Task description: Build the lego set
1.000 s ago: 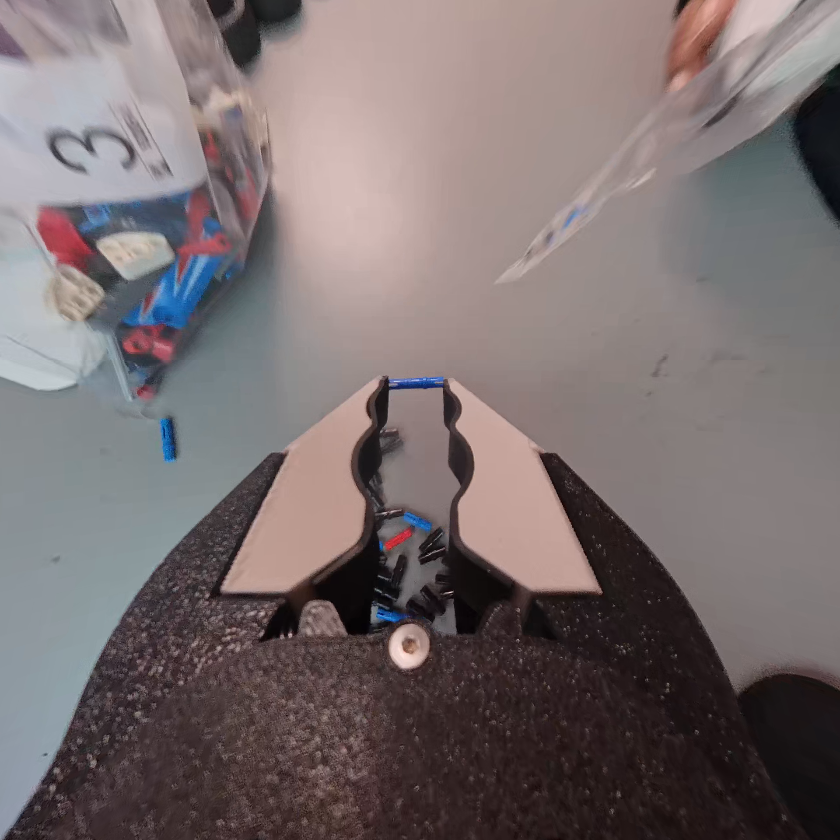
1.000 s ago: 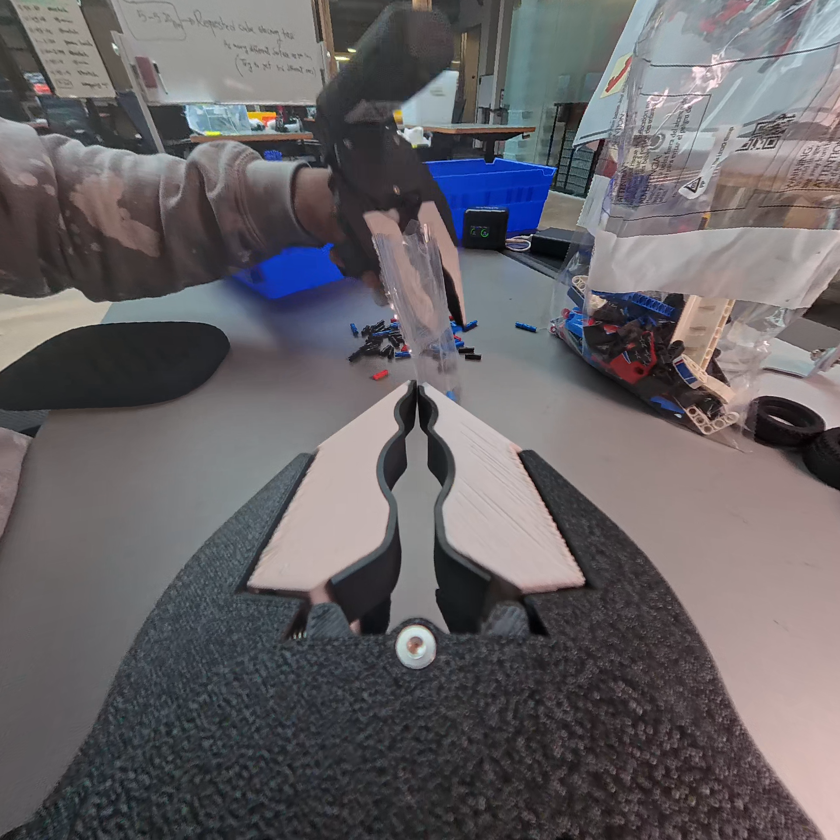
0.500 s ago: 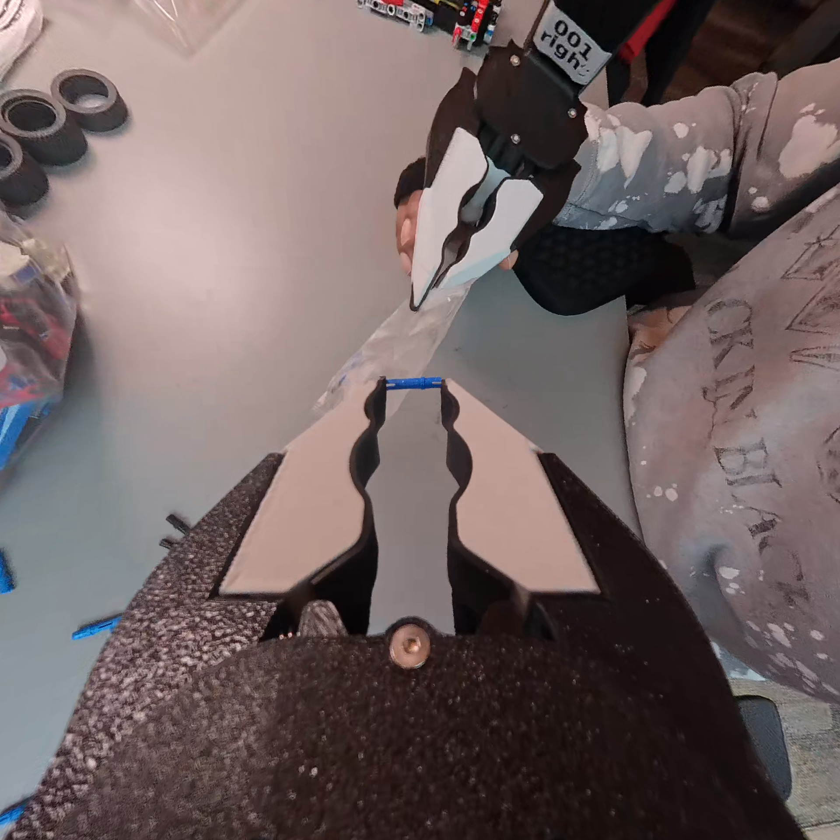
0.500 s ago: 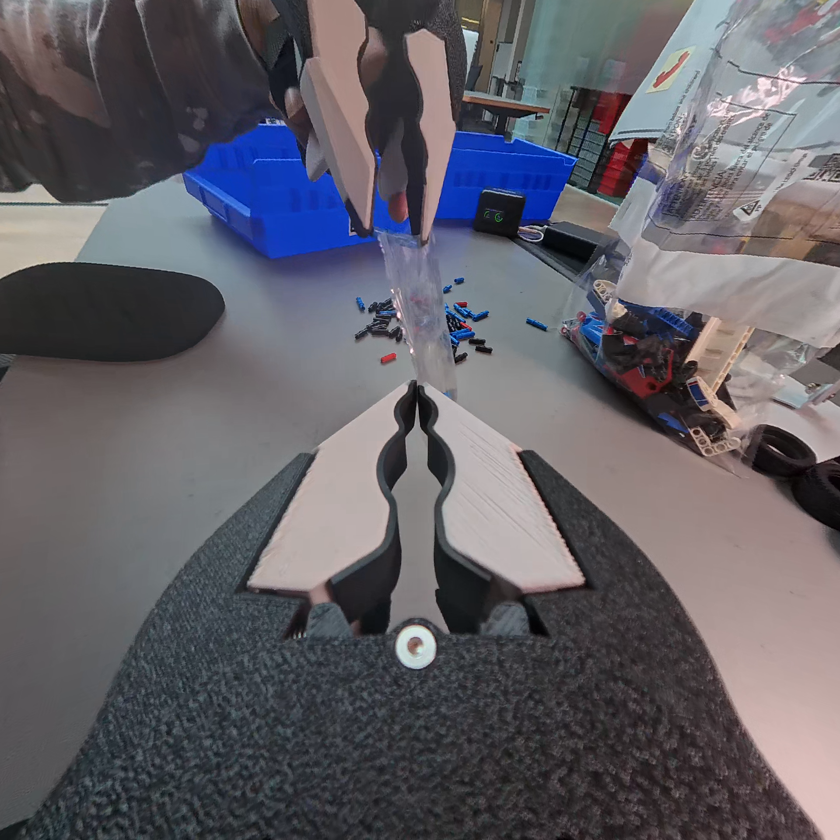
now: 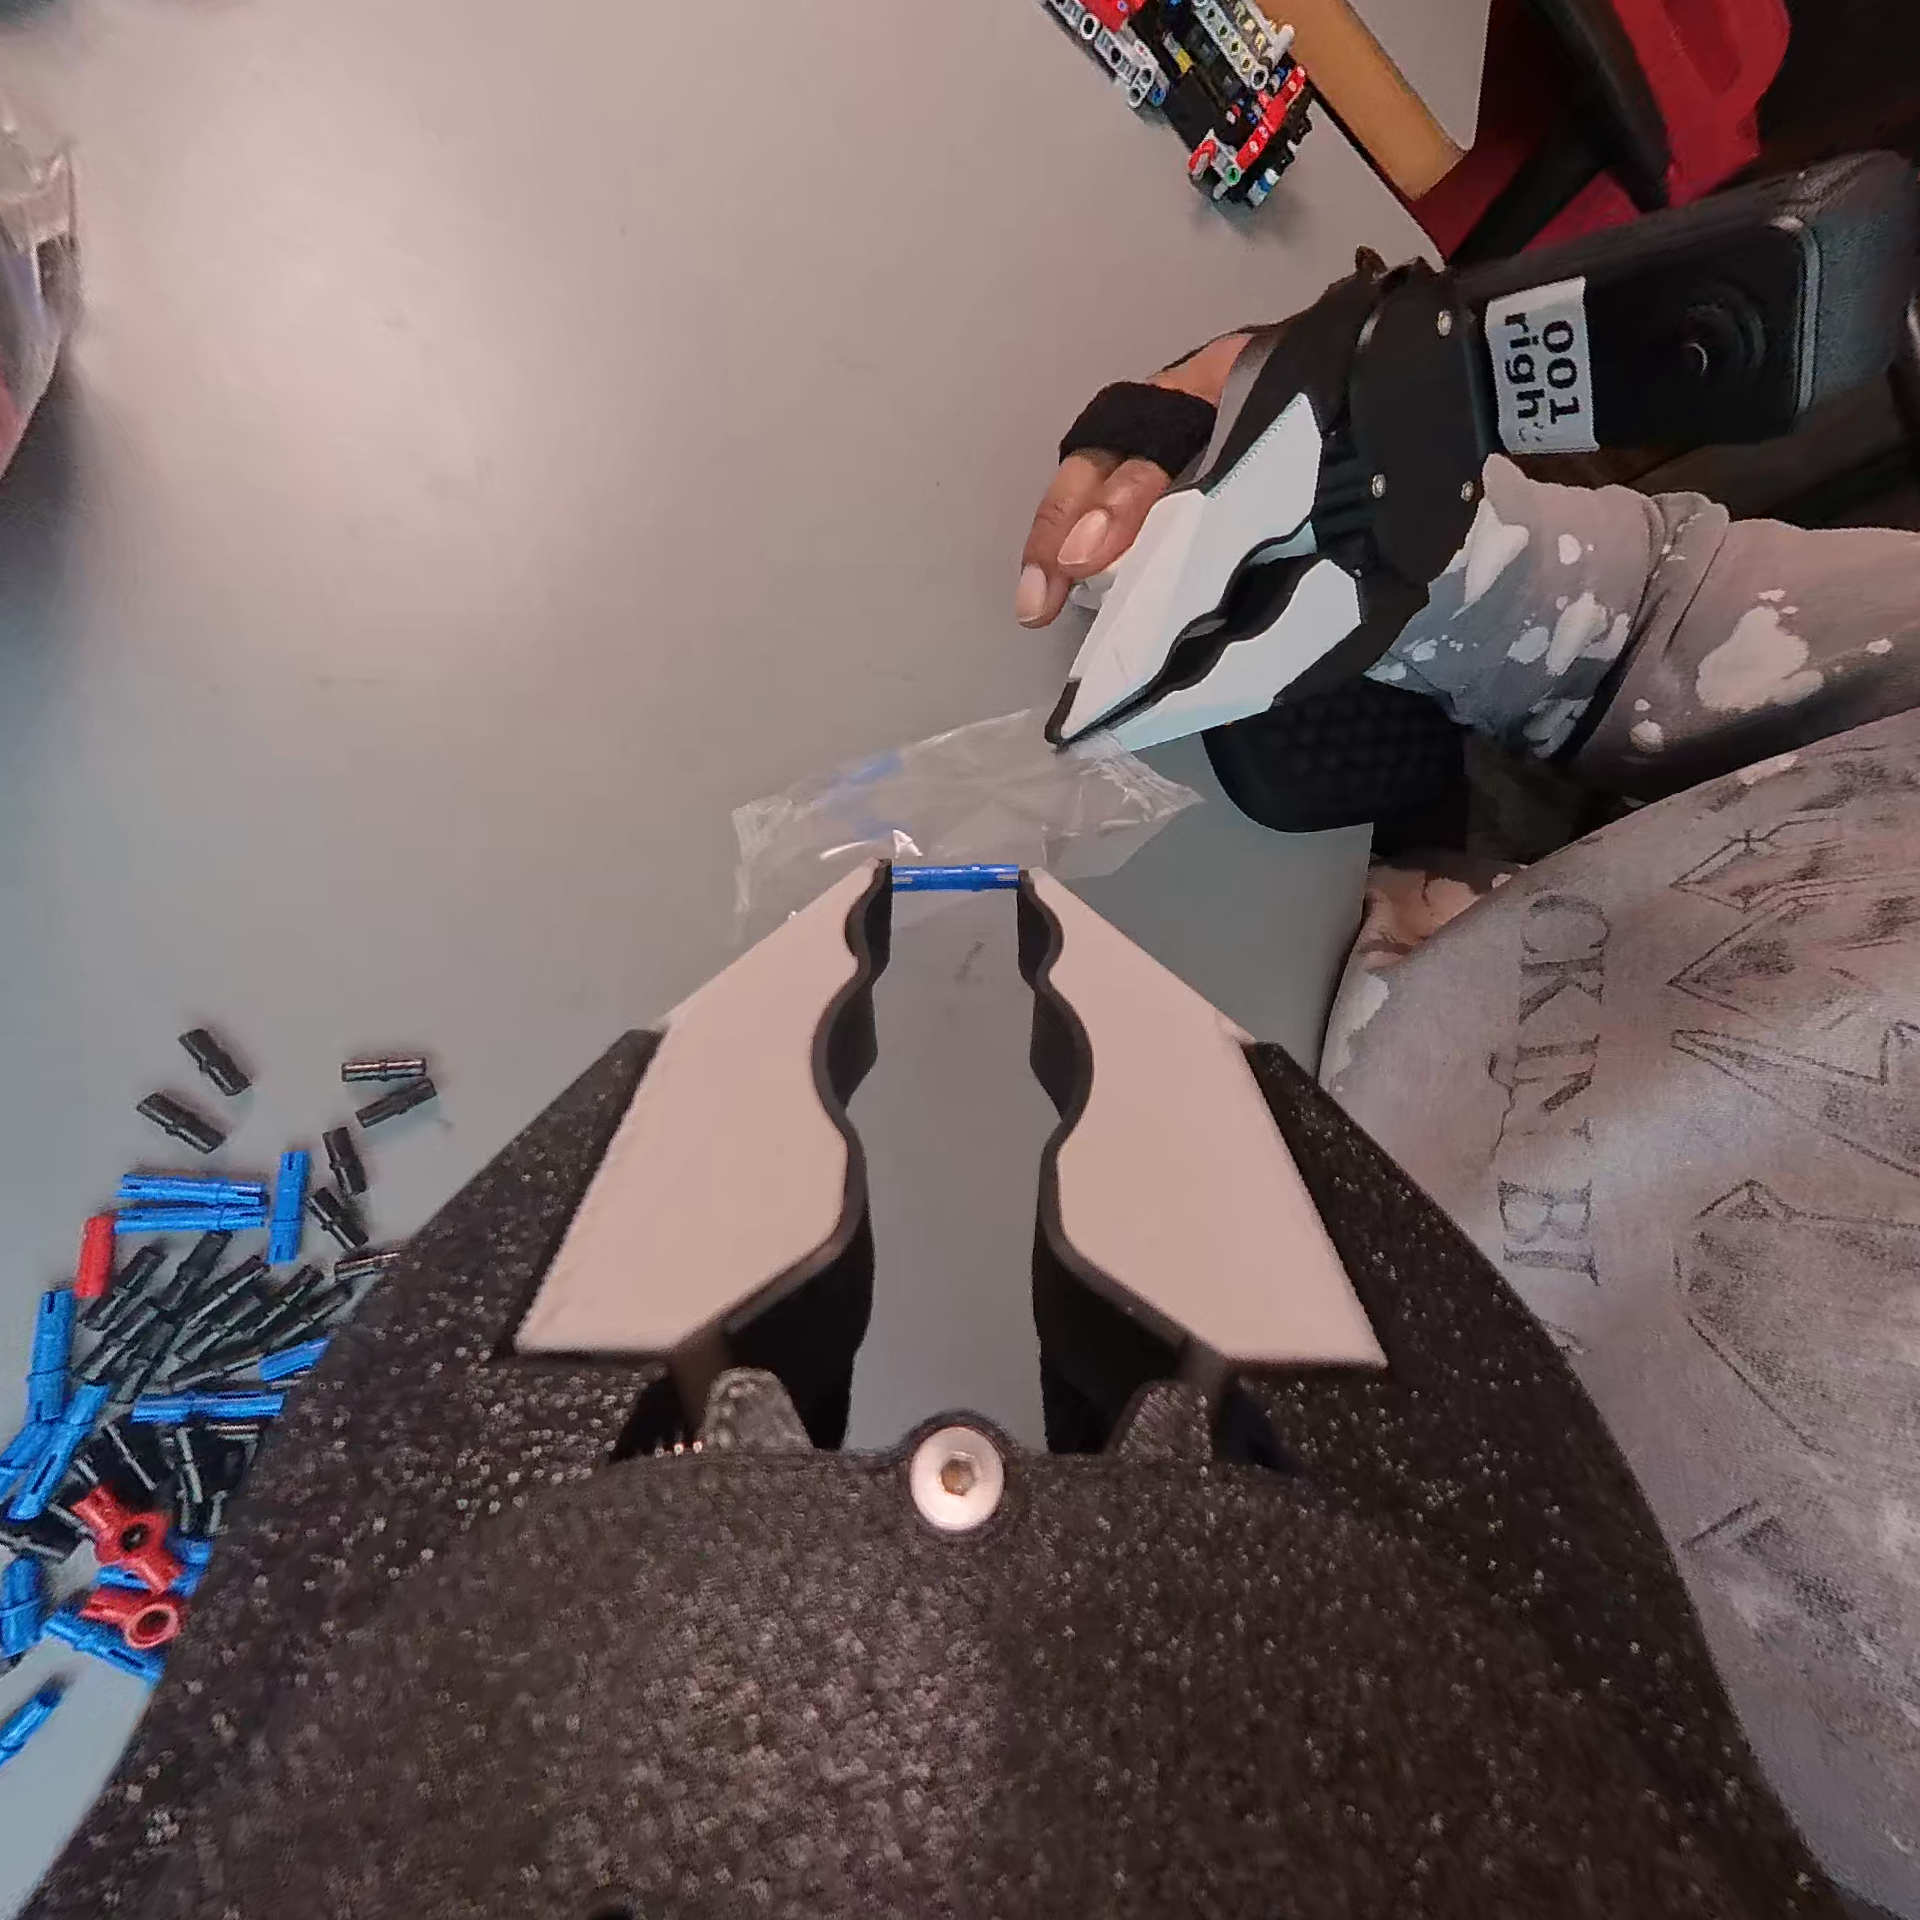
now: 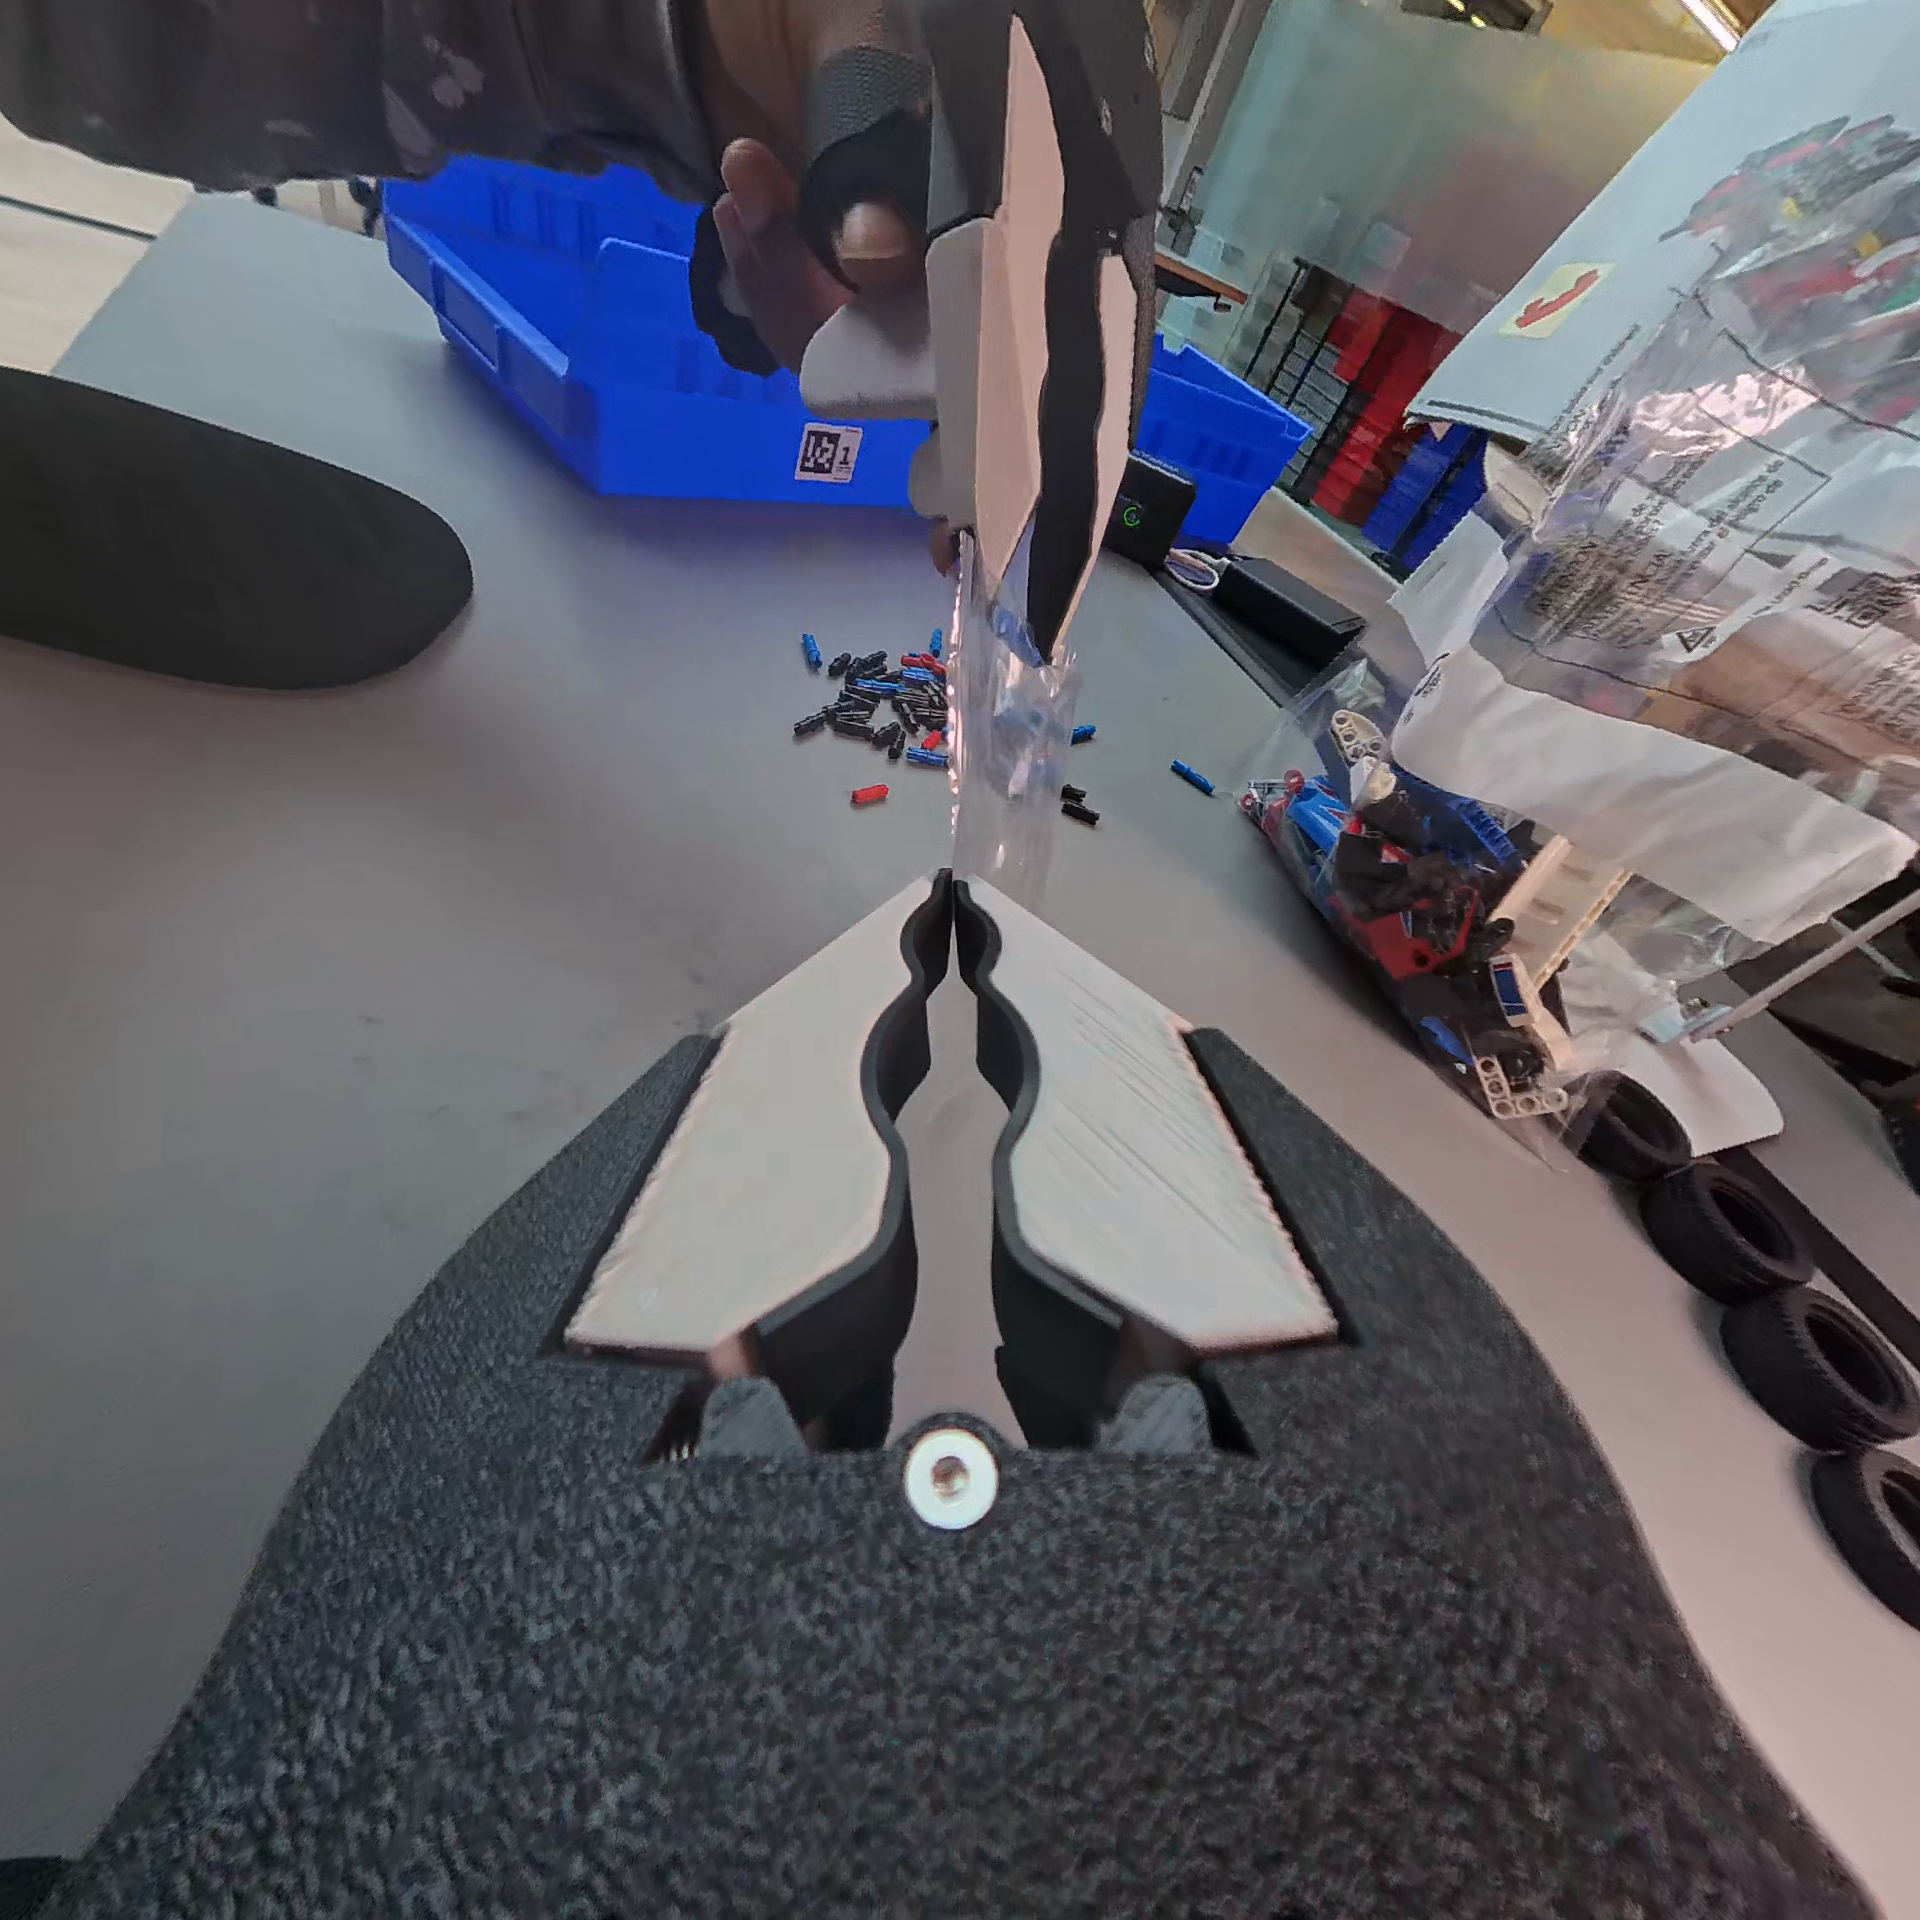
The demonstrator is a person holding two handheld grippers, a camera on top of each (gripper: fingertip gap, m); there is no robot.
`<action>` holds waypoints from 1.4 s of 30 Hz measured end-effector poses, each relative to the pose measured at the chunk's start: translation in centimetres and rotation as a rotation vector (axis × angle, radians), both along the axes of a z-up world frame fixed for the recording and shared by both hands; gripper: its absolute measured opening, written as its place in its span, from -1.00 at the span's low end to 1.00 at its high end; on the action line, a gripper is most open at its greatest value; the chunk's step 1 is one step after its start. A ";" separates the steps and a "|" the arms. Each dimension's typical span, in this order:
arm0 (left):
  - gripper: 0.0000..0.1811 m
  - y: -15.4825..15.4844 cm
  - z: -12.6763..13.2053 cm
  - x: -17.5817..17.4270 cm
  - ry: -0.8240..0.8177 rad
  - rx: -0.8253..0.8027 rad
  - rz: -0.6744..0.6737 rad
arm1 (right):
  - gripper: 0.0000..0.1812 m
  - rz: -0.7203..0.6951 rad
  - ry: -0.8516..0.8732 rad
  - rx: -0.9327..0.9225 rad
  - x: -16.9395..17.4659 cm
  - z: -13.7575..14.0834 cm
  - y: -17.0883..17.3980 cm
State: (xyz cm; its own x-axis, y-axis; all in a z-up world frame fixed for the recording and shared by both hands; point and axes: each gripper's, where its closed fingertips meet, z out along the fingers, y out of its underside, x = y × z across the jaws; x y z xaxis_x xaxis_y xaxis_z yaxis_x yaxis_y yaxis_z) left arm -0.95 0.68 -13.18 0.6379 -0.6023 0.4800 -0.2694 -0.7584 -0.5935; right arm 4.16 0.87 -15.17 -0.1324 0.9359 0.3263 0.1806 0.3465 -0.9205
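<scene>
My left gripper (image 5: 956,885) is shut on a short blue pin (image 5: 956,877), held crosswise between its fingertips. My right gripper (image 6: 951,883) is shut on the edge of a small clear plastic bag (image 6: 1003,748). In the left wrist view the right gripper (image 5: 1070,727) holds that bag (image 5: 935,800) just beyond the blue pin, near the table edge. In the right wrist view the left gripper (image 6: 1013,603) hangs over the bag's far end. A pile of black, blue and red pins (image 5: 156,1351) lies on the grey table; it also shows in the right wrist view (image 6: 883,707).
A large clear bag of Lego parts (image 6: 1455,914) and several black tyres (image 6: 1766,1309) are at the right. A blue bin (image 6: 644,416) and a black pad (image 6: 208,540) are farther back. A part-built model (image 5: 1195,83) lies at the far table edge. Across from one pair of fingers to the other is roughly 7 centimeters.
My left gripper has swung from the large parts bag towards the right gripper, keeping the blue pin. The right gripper has brought the small bag lower and nearer the left fingertips.
</scene>
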 end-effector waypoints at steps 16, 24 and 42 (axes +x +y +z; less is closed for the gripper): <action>-0.43 -1.4 6.0 -2.1 -0.164 0.432 -0.064 | -1.00 0.106 0.174 -0.233 1.1 3.6 -0.6; -0.63 -3.5 0.8 0.5 -0.315 0.437 -0.076 | -1.00 0.264 0.241 -0.518 2.0 5.4 -1.4; -1.00 -1.6 -0.4 1.0 -0.340 0.421 0.126 | -1.00 0.218 0.170 -0.554 1.0 4.2 -1.0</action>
